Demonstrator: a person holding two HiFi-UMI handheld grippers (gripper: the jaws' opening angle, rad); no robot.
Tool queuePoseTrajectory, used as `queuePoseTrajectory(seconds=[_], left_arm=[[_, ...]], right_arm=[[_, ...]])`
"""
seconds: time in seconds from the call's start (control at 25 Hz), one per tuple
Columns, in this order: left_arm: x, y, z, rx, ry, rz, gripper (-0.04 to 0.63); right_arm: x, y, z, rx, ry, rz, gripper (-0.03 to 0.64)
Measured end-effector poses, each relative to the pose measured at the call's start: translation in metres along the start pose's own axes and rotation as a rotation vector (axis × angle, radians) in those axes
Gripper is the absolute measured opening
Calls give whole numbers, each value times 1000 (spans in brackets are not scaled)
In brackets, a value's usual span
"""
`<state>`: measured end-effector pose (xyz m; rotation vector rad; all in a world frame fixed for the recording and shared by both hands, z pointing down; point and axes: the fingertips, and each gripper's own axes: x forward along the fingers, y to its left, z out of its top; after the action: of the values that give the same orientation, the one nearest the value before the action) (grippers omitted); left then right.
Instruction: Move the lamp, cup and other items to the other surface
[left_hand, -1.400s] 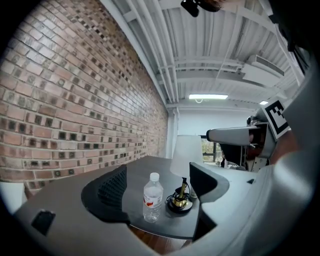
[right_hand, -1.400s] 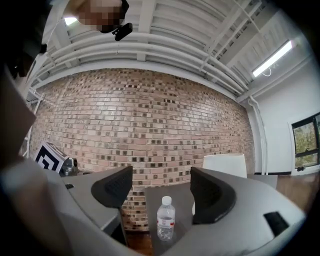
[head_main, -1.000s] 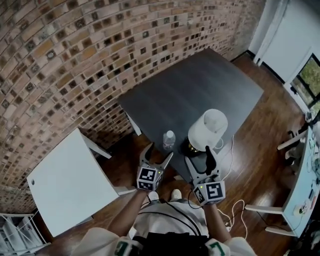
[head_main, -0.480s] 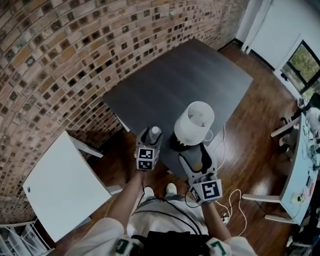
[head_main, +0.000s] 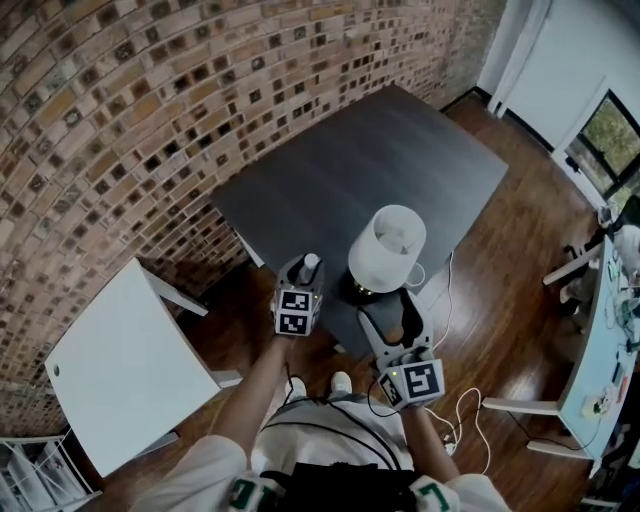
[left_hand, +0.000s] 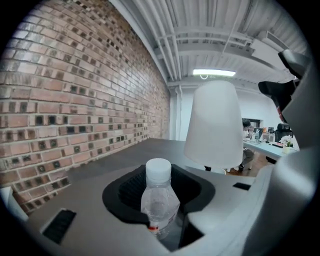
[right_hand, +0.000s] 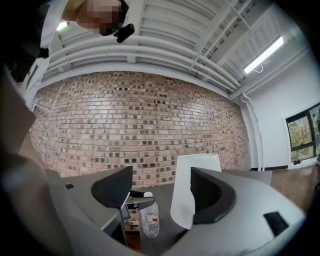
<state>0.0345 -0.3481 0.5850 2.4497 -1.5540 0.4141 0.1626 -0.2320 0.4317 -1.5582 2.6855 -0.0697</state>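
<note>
A: Status on the claws?

B: Left claw (head_main: 298, 275) has just been closing. Its pads now sit tight on the bottle (left_hand: 160, 197), low on the body, with the cap sticking up above the jaws. The bottle stands upright by the near corner of the dark table (head_main: 380, 160), right at the edge. Can't tell if it's off the surface yet. Right claw (head_main: 393, 312) is spread wide with nothing in it, at the same corner to the right of the bottle.

A: Lamp?

B: Lamp (head_main: 388, 247) is just beyond the right claw, a little in from that corner and beside the bottle. Shade is upright. Its cord (head_main: 447, 290) drops off the table's right-hand edge toward the floor.

A: Which step, then?

B: I'd call it the grasp on the bottle, ahead of the first carry. The white table (head_main: 130, 370) is well apart, off to my left by the brick wall. I take that as the target.

A: Next?

B: Lift straight up to clear the edge, keep the bottle upright, swing left and set it on the white top. The lamp likely comes after. The right claw should take the stem or base, not the shade, and the cord will need slack.
</note>
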Motion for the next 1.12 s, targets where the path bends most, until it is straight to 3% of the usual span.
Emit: queuePoseTrajectory(seconds=[0.36,0.76,1.12], left_arm=[[-70,8,66,1,-142,55,141],[-147,13,64,13,-140,165,141],[-247,43,39,-53,-136,407,141]], right_arm=[[5,16,10,15,-31,69,373],[16,51,13,7,-38,230,373],[34,132,3,34,-28,509,373]])
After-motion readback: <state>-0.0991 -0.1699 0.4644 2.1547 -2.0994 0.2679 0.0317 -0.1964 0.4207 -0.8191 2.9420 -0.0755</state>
